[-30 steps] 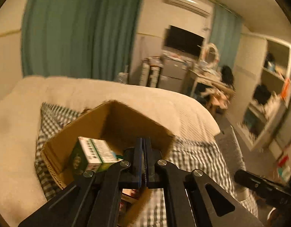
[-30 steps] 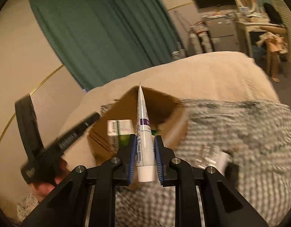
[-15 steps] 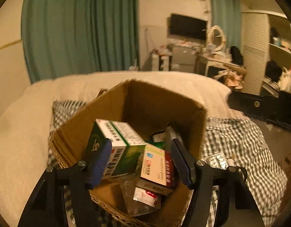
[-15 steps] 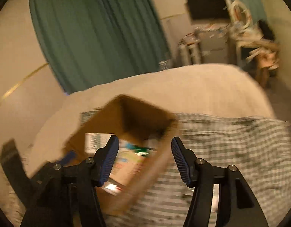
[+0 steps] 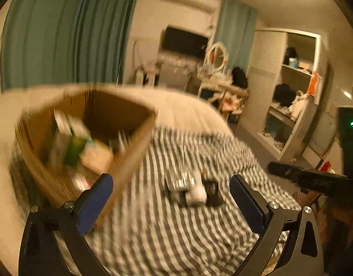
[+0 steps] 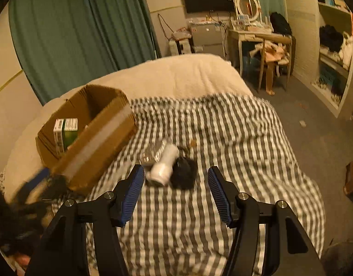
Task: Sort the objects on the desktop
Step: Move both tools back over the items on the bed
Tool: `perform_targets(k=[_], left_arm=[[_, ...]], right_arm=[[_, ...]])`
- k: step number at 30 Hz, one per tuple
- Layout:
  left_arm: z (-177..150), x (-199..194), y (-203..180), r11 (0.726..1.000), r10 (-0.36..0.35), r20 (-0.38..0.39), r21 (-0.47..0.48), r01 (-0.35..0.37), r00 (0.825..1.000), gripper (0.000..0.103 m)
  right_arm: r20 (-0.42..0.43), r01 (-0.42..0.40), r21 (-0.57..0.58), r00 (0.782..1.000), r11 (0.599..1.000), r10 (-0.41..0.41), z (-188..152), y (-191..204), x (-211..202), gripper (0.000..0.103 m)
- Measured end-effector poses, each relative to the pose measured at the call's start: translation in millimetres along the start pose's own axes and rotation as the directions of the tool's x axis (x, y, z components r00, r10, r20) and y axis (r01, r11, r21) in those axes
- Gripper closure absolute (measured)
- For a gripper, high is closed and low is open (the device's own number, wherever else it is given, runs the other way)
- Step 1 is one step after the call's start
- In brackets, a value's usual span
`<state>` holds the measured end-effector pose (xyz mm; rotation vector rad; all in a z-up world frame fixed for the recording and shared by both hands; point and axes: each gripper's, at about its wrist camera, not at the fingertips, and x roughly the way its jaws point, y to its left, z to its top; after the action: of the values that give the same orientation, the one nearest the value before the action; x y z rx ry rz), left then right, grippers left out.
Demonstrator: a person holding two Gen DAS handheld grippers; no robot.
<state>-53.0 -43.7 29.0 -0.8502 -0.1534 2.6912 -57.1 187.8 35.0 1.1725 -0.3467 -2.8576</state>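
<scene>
Change since a second ago: both tools have let go; my right one was pinching a white tube over the box then and carries nothing now, and my left one was shut then and is spread now.

Left wrist, fingers: left gripper is wide apart and empty, hanging above the checked blanket.

Left wrist, box: cardboard box sits up left, badly smeared by motion; I make out packets inside but can't read them.

Left wrist, leftovers: white bottle lies on the blanket between my pads, with foil packs and something dark touching it, all blurred.

Right wrist, fingers: right gripper is spread open with nothing between the pads, aimed low at the pile.

Right wrist, pile: white bottle lies on its side, foil blister pack tucked against its left, a dark fuzzy item against its right.

Right wrist, box: cardboard box stands just left of the pile, mouth up, a green-and-white carton upright inside.

Why so: I judge both tools are open because they're lining up the next pick.

Next: bottle looks easiest; it may roll.
</scene>
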Motion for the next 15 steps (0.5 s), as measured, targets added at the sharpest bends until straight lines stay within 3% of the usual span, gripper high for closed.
perform_targets(k=[4, 7, 9, 13, 15], left_arm=[[-19.9, 45.1, -14.1, 0.991, 0.103, -0.146, 0.098, -0.089, 0.984, 0.0], [-36.7, 77.7, -9.9, 0.988, 0.141, -0.254, 0.094, -0.121, 0.957, 0.0], [-53.1, 92.7, -10.5, 0.984, 0.171, -0.327, 0.11, -0.142, 0.93, 0.0], [-54.4, 105.5, -13.2, 0.947, 0.307, -0.283, 0.189, -0.261, 0.909, 0.0], [-56.2, 114.2, -13.0, 0.935, 0.333, -0.304, 0.227, -0.272, 0.893, 0.0]], right_arm=[[-0.044, -0.046, 0.045, 0.998, 0.998, 0.048, -23.0, -14.1, 6.0, 0.044], [-0.061, -0.063, 0.033, 0.996, 0.997, 0.065, -41.0, -18.9, 9.5, 0.041], [-0.079, -0.088, 0.033, 0.993, 0.996, 0.09, -47.8, -20.9, 14.8, 0.041], [-0.099, -0.127, 0.046, 0.986, 0.991, 0.131, -57.0, -30.0, 25.1, 0.038], [-0.122, -0.138, 0.066, 0.982, 0.988, 0.146, -60.4, -35.0, 31.4, 0.038]])
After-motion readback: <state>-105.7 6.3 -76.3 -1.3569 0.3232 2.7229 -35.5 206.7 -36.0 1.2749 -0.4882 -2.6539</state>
